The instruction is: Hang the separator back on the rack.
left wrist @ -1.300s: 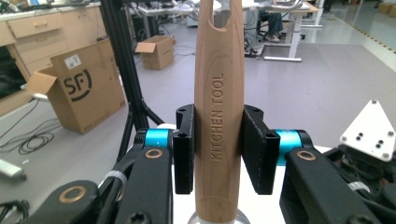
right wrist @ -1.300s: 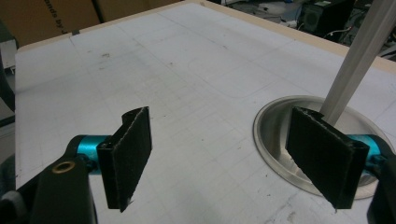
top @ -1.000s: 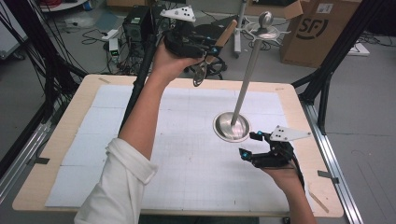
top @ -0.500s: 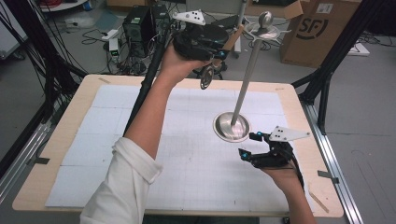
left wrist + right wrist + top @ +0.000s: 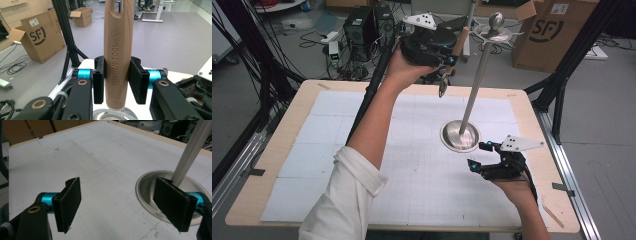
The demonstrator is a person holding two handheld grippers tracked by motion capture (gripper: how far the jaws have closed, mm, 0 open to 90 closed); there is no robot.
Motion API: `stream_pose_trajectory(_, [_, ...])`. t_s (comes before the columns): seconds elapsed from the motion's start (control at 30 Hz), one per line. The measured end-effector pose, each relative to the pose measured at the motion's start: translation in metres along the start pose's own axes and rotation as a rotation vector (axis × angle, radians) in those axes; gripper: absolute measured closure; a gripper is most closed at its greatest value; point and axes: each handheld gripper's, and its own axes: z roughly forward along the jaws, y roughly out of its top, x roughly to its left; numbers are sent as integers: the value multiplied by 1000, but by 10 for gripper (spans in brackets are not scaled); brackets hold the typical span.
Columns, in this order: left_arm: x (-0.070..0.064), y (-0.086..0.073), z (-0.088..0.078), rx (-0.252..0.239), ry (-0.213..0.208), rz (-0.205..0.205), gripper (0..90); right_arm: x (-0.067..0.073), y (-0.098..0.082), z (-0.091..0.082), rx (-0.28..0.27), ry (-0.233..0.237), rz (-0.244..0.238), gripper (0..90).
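One raised left gripper [image 5: 447, 54], wooden-handled tool [image 5: 117, 50] nearer stand top [image 5: 496, 22].

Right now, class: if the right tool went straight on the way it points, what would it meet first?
Most likely the stand's round metal base: the right tool stands open, low over the table, its right pad already overlapping the base rim, though depth is unclear.
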Motion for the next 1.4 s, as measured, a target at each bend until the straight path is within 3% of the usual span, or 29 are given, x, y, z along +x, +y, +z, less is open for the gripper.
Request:
stream_pose_trajectory(0.37, [1,-2,3,-5,-37,-34,674,1,1,-1,-5,3,-2,217])
stream_pose_trajectory(0.43, [0,-3,4,30,-22,-28,664,1,1,-1,-5,5,-5,217])
stream_pose_trajectory(0.47, [1,-4,4,47,-15,-32,611,2,1,-1,-3,4,-4,217])
stream_pose_trajectory(0.6, [5,-11,1,113,0,-83,544,2,1,-2,-6,0,-7,217])
stream_pose_trajectory(0.8, [3,-17,-9,189,18,-97,476,4,2,0,1,3,-13,217])
stream_pose_trajectory(0.9, [1,-20,-13,198,26,-92,459,4,3,0,1,3,-16,217])
stream_pose_trajectory(1.0, [1,-28,-21,193,34,-104,447,5,3,1,1,3,-17,217])
stream_pose_trajectory(1.1, [1,-39,-27,247,58,-115,428,6,4,1,0,4,-17,217])
stream_pose_trajectory(1.23, [1,-58,-40,245,82,-111,396,7,5,1,-4,0,-23,217])
stream_pose_trajectory(1.4, [2,-69,-50,217,95,-113,316,6,5,2,1,3,-21,217])
